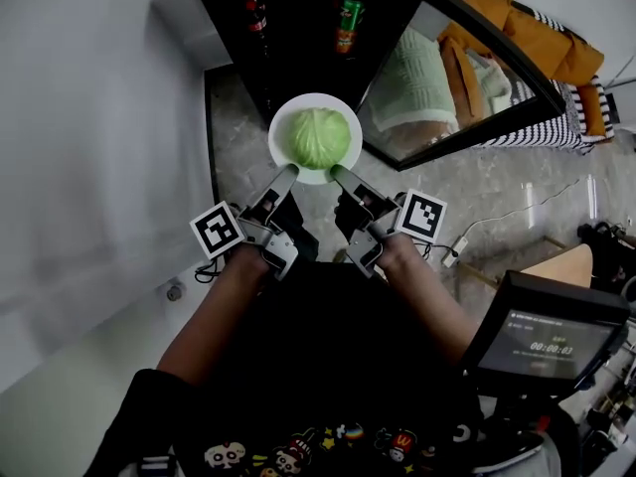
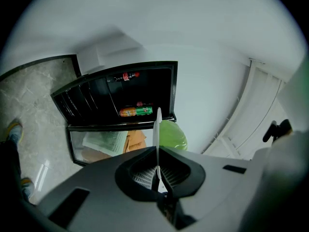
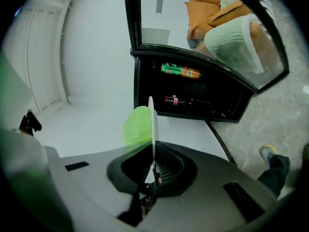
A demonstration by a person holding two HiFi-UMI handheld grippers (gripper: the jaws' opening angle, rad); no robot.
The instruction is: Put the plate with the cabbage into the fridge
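Observation:
A white plate (image 1: 292, 159) with a green cabbage (image 1: 318, 137) on it hangs in the air in front of the open fridge (image 1: 298, 28). My left gripper (image 1: 289, 173) is shut on the plate's near left rim. My right gripper (image 1: 337, 174) is shut on its near right rim. In the left gripper view the plate (image 2: 157, 129) shows edge-on between the jaws, with the cabbage (image 2: 174, 135) to its right. In the right gripper view the plate (image 3: 151, 124) stands edge-on and the cabbage (image 3: 137, 125) lies to its left.
The dark fridge interior holds a red-capped bottle (image 1: 255, 14) and a green and orange bottle (image 1: 348, 20). Its glass door (image 1: 467, 78) stands open to the right. A white wall (image 1: 89, 137) runs along the left. A monitor (image 1: 542, 341) sits at the lower right.

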